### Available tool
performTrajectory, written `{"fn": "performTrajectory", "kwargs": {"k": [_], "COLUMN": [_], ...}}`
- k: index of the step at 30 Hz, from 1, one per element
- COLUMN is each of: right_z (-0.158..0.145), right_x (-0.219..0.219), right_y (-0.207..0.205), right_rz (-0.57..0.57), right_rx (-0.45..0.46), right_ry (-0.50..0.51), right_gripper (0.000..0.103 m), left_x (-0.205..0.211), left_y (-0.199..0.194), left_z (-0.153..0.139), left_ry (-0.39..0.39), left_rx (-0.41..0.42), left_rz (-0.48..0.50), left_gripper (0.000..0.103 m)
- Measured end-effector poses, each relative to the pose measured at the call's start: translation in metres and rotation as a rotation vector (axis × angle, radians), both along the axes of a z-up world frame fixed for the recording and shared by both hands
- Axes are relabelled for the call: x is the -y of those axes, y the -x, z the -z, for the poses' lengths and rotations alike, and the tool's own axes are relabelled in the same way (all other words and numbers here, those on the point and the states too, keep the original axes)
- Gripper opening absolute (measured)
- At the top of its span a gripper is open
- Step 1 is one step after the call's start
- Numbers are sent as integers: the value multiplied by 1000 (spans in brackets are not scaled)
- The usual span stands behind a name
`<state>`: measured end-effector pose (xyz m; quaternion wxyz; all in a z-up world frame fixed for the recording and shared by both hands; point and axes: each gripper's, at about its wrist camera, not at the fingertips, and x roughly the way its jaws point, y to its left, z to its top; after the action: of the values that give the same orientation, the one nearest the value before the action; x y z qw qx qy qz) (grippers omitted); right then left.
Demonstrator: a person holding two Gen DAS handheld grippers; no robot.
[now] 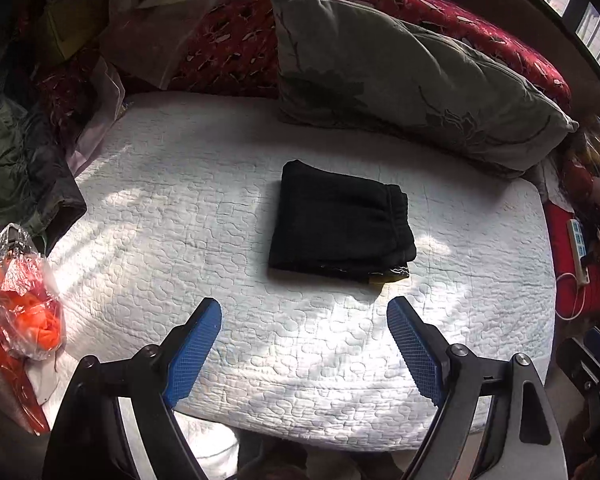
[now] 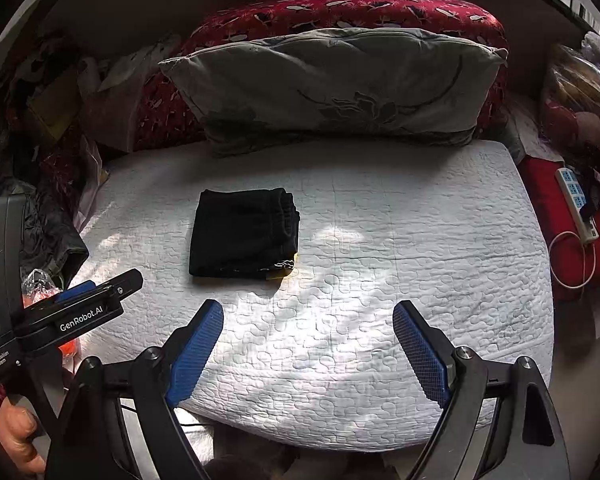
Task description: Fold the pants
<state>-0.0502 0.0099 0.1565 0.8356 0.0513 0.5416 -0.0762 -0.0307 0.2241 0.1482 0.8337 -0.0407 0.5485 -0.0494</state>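
Note:
The black pants [image 1: 340,228] lie folded into a compact rectangle on the white quilted bed [image 1: 172,248], waistband to the right, with a yellow bit showing at the near right corner. My left gripper [image 1: 304,308] hovers above and in front of them, open, nothing between its blue pads [image 1: 196,352]. In the right wrist view the folded pants [image 2: 244,236] sit left of centre on the bed [image 2: 420,240]. My right gripper [image 2: 308,308] is also open and empty, well clear of the cloth. The left gripper [image 2: 88,300] appears at that view's left edge, held by a hand [image 2: 16,436].
A grey flowered pillow [image 2: 332,88] leans on a red patterned blanket [image 2: 340,8] behind the pants. A plastic bag with something orange [image 1: 24,300] and a dark jacket [image 1: 20,168] lie at the bed's left. A white power strip [image 2: 576,204] with its cable lies at the right.

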Motion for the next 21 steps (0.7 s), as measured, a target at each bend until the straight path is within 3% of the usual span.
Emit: {"fn": "performTrajectory", "kwargs": {"k": [12, 21], "right_z": [-8, -2], "right_x": [-6, 1], "right_y": [7, 12], "right_rz": [-8, 24], "right_rx": [16, -2], "right_ry": [-4, 9], "right_gripper": [88, 88], "left_x": [22, 23], "left_y": [22, 26], "left_z": [-15, -17], "left_ry": [-94, -99], "left_rx": [27, 49], "left_rz": [93, 110], "left_gripper": [86, 85]}}
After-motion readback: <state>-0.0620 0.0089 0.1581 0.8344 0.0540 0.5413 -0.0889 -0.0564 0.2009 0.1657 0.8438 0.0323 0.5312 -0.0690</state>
